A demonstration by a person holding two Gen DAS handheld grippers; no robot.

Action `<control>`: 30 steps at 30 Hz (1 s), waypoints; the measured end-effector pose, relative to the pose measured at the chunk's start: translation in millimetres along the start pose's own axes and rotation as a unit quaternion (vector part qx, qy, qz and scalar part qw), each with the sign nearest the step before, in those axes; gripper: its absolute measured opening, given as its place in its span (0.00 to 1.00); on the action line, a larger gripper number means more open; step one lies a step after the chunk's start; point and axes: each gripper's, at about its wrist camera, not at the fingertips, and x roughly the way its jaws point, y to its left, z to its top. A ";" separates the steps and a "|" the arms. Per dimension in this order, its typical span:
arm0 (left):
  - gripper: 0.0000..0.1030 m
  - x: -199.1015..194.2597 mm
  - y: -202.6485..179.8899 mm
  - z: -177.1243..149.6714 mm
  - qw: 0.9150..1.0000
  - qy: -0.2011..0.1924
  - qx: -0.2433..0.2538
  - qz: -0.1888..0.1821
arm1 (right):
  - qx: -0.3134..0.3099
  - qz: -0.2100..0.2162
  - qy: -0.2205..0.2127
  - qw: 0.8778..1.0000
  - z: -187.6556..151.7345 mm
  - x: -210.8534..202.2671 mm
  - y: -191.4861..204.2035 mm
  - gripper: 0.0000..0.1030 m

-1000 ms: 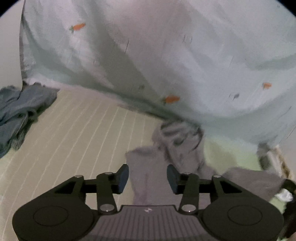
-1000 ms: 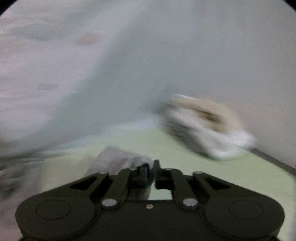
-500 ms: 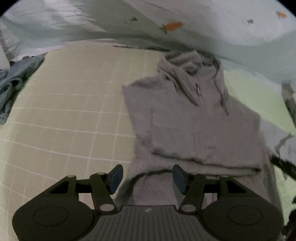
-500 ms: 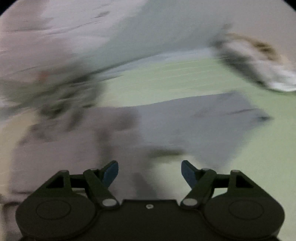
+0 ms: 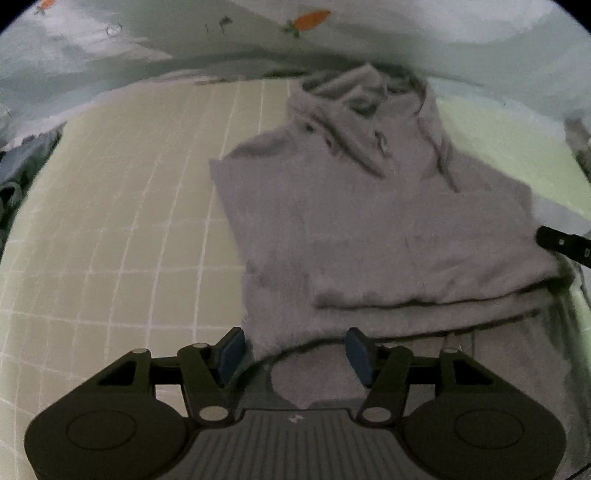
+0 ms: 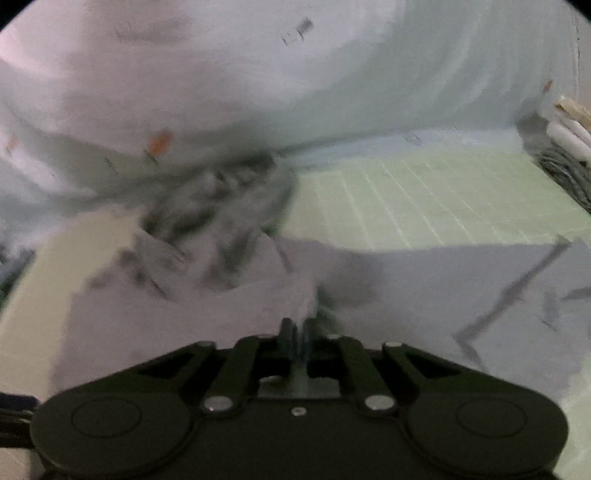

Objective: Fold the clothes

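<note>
A grey zip hoodie [image 5: 369, 229] lies spread on the bed, hood toward the far blanket. My left gripper [image 5: 293, 350] hovers over its near bottom edge. The blue pads [image 5: 231, 349] stand apart with grey fabric lying below and between them, and neither pad presses on it. In the right wrist view the hoodie [image 6: 184, 314] fills the foreground, one sleeve [image 6: 461, 288] stretched out to the right. My right gripper [image 6: 297, 325] is closing, its jaws almost together with a raised fold of the grey fabric pinched between them.
A pale green checked sheet [image 5: 129, 221] covers the bed [image 6: 424, 199]. A light blanket with carrot prints [image 5: 369, 33] is heaped along the far side [image 6: 258, 92]. Blue-grey clothes [image 5: 22, 173] lie at the left edge. Another pile of clothes [image 6: 565, 140] sits far right.
The left gripper sank and tipped down over the hoodie's near edge, jaws a little wider. The right gripper opened wide above the hoodie, then came together on a fold of it.
</note>
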 end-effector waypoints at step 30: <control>0.65 -40.2 2.6 13.7 0.999 -0.035 -0.019 -0.028 | 0.272 0.201 -0.017 0.941 17.2 -25.2 -48.9 0.56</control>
